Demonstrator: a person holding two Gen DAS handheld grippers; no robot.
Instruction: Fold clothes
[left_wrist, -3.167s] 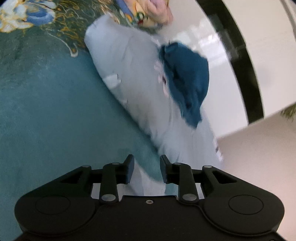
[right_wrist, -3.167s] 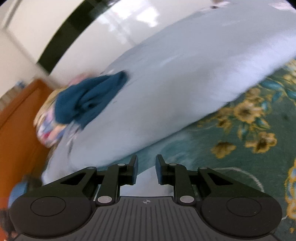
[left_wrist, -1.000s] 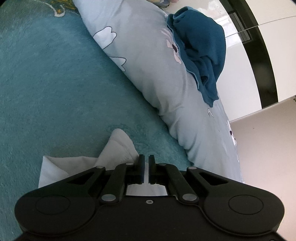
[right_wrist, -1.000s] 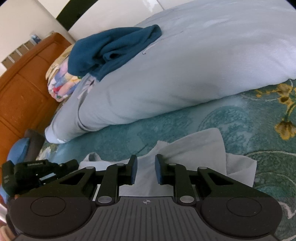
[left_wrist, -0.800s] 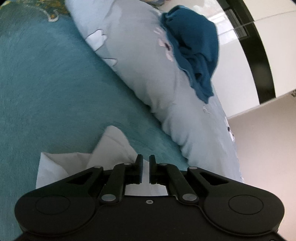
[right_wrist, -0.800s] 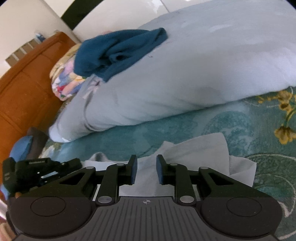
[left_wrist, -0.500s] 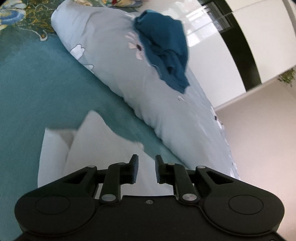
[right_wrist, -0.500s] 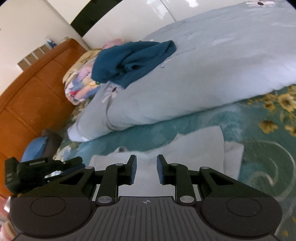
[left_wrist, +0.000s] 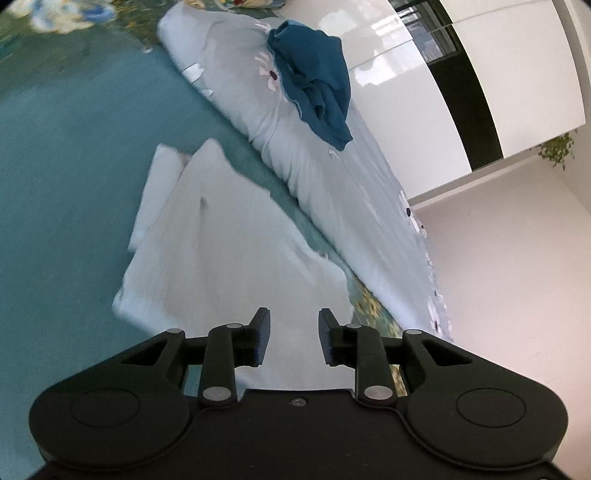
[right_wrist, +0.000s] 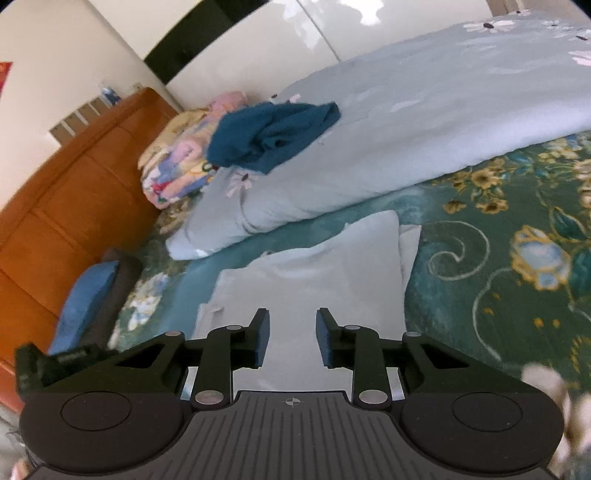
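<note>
On the teal floral bedspread, a pale grey cotton garment lies folded flat; my left gripper and right gripper hover spread, empty, while a crumpled dark blue garment waits unfolded.

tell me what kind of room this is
Most likely a bedroom. The white garment lies on a bed with a teal floral bedspread, a rolled pale blue duvet behind it, and an orange wooden headboard at the left end.

Light: bright, soft daylight, prob. from window side
Glare: sheen on white wardrobe doors
Shadows: faint
Blur: motion smear on carpet, frame edges
Distortion: strong fisheye bend, dark corners
</note>
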